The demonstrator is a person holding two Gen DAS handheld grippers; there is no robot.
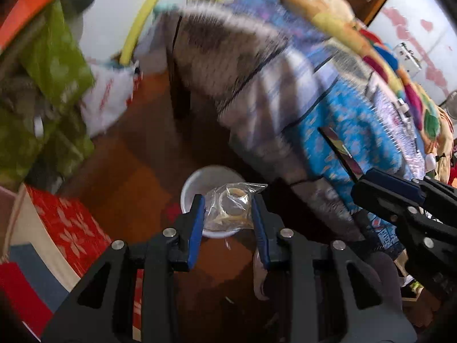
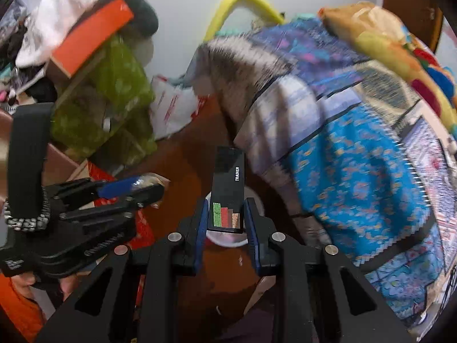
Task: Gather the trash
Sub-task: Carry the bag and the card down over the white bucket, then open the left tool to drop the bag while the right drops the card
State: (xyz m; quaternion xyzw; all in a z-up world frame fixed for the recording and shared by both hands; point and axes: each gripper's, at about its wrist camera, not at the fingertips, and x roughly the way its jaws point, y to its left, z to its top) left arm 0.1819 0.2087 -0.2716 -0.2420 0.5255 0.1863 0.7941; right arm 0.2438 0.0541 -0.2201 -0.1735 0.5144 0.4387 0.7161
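Your left gripper (image 1: 228, 214) is clamped on a clear plastic bag (image 1: 232, 205) and your right gripper (image 2: 224, 220) pinches a flat black box (image 2: 228, 183) marked TRAINER, both directly above the white bin (image 1: 194, 183) on the brown floor (image 1: 137, 171). Blue patterned bedding (image 1: 337, 131) crowds the bin's right side; a green bag (image 1: 51, 85) and red box (image 1: 68, 228) lie left

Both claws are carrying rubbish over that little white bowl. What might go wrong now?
The crumpled clear bag in the left gripper is slippery and could slide out early. The black box in the right gripper is long beside the small white bowl, so it may tip out onto the floor.
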